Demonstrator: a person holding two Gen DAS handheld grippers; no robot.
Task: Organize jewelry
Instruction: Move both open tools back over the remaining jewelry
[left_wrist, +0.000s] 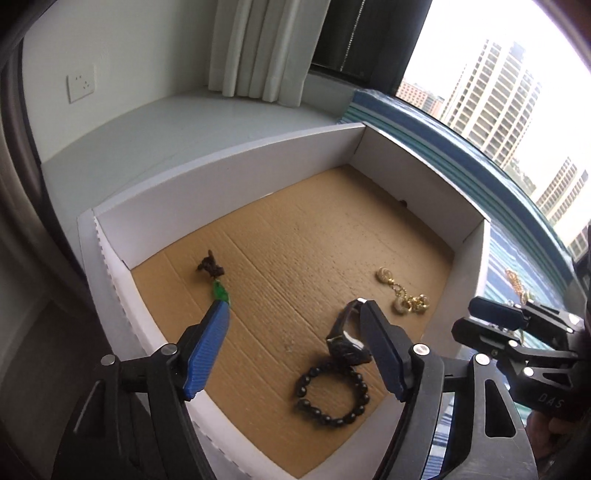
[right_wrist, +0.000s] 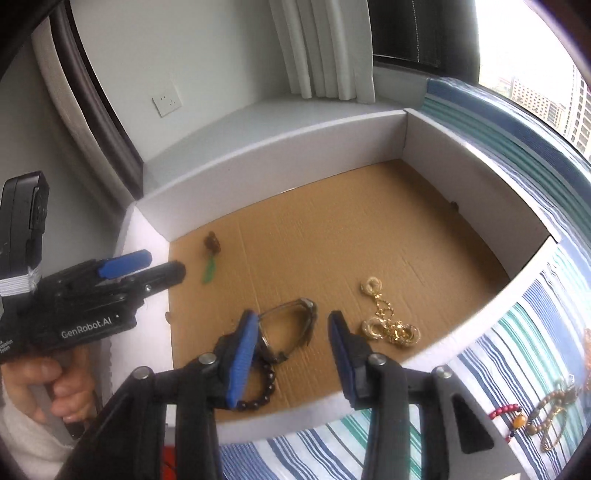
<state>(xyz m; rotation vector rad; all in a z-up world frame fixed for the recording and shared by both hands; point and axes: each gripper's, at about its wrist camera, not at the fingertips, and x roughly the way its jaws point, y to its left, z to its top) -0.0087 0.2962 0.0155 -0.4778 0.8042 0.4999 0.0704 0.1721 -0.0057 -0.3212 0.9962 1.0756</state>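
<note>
Black bead bracelet (left_wrist: 332, 397) nearest my left gripper (left_wrist: 295, 350), at 6 o'clock on box (left_wrist: 221, 173) floor. Left jaws wide apart, empty. Green pendant (left_wrist: 220, 290) at 9, watch (left_wrist: 345, 338) centre, gold chain (left_wrist: 402, 293) at 3. My right gripper (right_wrist: 291, 347) half open, empty, over watch. Drop looks done; next I fetch loose bracelets (right_wrist: 543, 410) off striped cloth (right_wrist: 517, 332).

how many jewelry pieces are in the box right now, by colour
Black or dark: 2, the bead bracelet and the watch
Gold: 1, the chain with ring charms
Brown and green: 1, the pendant
Total: 4 in the box
More beaded pieces lie outside on the striped cloth, not counted.
</note>
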